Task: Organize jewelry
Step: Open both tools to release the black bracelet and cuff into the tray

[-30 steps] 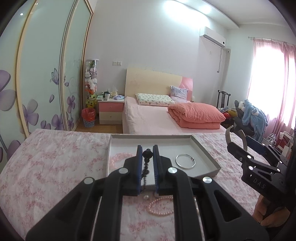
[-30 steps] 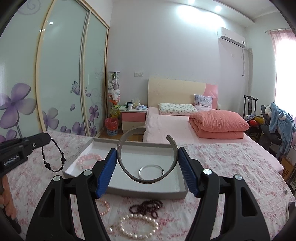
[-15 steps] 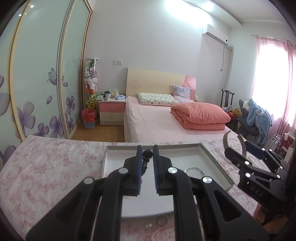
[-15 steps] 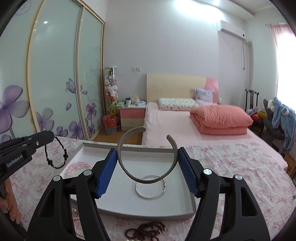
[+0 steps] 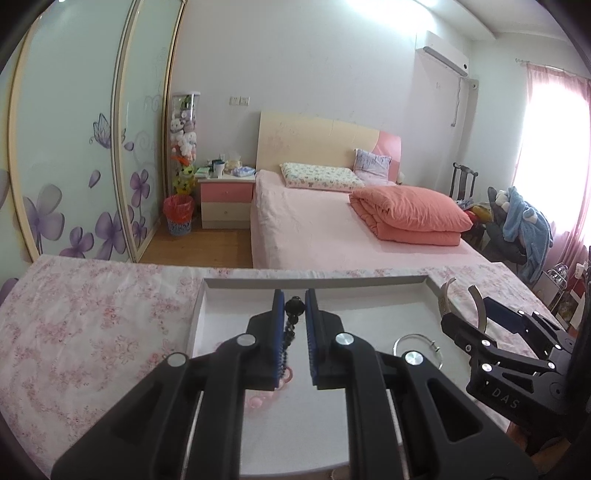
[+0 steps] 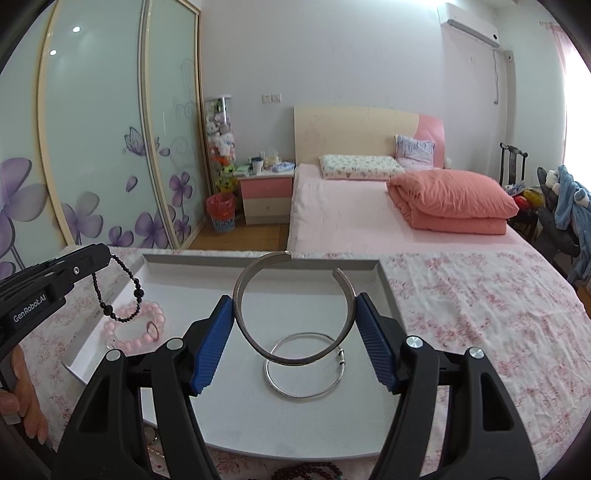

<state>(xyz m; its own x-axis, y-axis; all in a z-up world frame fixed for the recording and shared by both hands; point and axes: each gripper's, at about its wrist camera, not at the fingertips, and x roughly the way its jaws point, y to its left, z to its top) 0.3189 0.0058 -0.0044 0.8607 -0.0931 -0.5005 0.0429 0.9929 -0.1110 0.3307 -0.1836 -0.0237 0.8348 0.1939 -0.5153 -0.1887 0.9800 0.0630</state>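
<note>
White tray (image 6: 384, 291); pink-flowered cloth (image 6: 461, 295) on the surface; black bead bracelet (image 6: 122, 295); silver cuff bangle (image 6: 291, 354); pink bead bracelet (image 6: 147, 325).

My room is bright with daylight. The pink-curtained window (image 5: 550, 155) on the right blows out to white glare and washes the wall beside it. A ceiling light (image 5: 373, 5) flares at the top edge, and small lamp reflections dot the wardrobe doors (image 6: 62, 40) on the left. Both views bend strongly, door frames curving, corners black. My near tool arms cast only soft shadows on the grey tray (image 6: 258, 413). Focus stays sharp; the far bed (image 6: 351, 218) looks slightly soft.
</note>
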